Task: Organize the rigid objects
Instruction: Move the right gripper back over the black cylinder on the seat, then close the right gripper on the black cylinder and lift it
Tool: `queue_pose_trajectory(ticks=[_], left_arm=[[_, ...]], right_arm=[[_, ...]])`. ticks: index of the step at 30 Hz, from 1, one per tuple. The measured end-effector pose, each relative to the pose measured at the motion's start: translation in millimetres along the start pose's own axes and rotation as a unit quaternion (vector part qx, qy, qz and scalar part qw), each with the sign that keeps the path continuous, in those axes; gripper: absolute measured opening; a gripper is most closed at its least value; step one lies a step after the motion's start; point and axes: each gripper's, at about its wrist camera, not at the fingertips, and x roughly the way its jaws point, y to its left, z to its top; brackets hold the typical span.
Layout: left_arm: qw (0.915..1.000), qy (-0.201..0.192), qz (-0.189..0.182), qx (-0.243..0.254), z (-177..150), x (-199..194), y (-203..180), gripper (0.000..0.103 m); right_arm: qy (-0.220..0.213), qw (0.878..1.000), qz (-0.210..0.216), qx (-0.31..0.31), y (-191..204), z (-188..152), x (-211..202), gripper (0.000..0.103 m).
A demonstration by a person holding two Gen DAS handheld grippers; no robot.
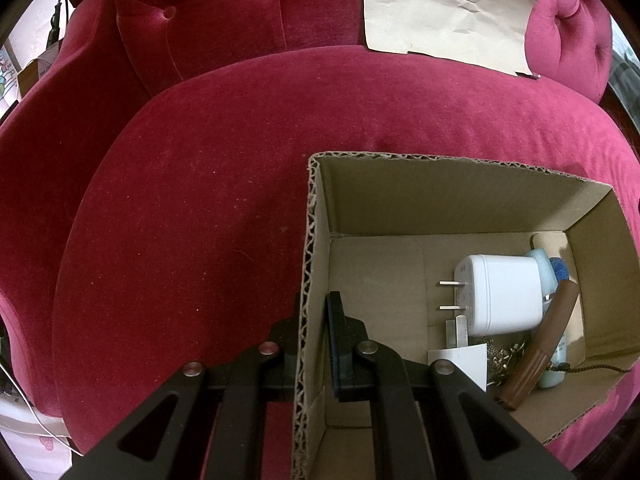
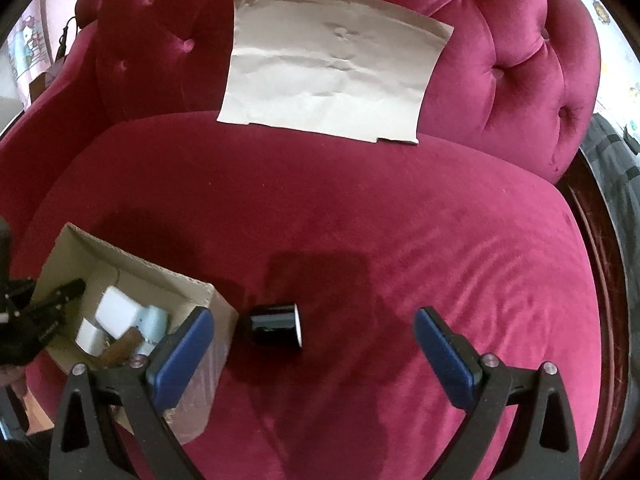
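A cardboard box (image 1: pixel 440 196) sits on the red velvet sofa seat. Inside lie a white plug adapter (image 1: pixel 504 294), a brown handle-shaped object (image 1: pixel 540 344), a pale blue bottle (image 1: pixel 554 372) and other small items. My left gripper (image 1: pixel 316 344) is shut on the box's left wall, one finger inside and one outside. In the right wrist view the box (image 2: pixel 132 266) is at the lower left with the left gripper (image 2: pixel 48 312) on it. A black cylinder (image 2: pixel 276 326) lies on its side on the seat beside the box. My right gripper (image 2: pixel 312 340) is open, just short of the cylinder.
A sheet of beige paper (image 2: pixel 332 68) leans against the tufted sofa back (image 2: pixel 520 64). It also shows in the left wrist view (image 1: pixel 444 12). The seat cushion (image 2: pixel 440 240) spreads to the right of the cylinder. The sofa arm (image 1: pixel 48 152) rises at left.
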Motion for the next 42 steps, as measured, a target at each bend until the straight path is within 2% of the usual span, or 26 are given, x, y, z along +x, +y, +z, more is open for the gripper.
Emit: queue_pose_trajectory(ticks=[13,29,35,42], left_arm=[[1.0000,0.000,-0.001,-0.002,-0.4,0.4,2.0,0.009],[1.0000,0.000,-0.007,-0.001,0.4,1.4,6.0,0.008],[1.0000,-0.001,-0.009,0.004,0.0,1.7,6.2,0.008],[0.9999,0.000,-0.011,0.005,0.0,2.4,5.9,0.008]], right_arm=[[0.038,0.999,0.019,-0.007,-9.9,-21.6,34.7,0.101],[0.041,0.999,0.026,-0.001,-7.6,-23.1,45.0,0.100],[0.049,0.998,0.043,0.006,-6.2,-20.8,54.1,0.091],[0.054,0.995,0.079,0.016,-5.1,-17.5,58.2,0.073]])
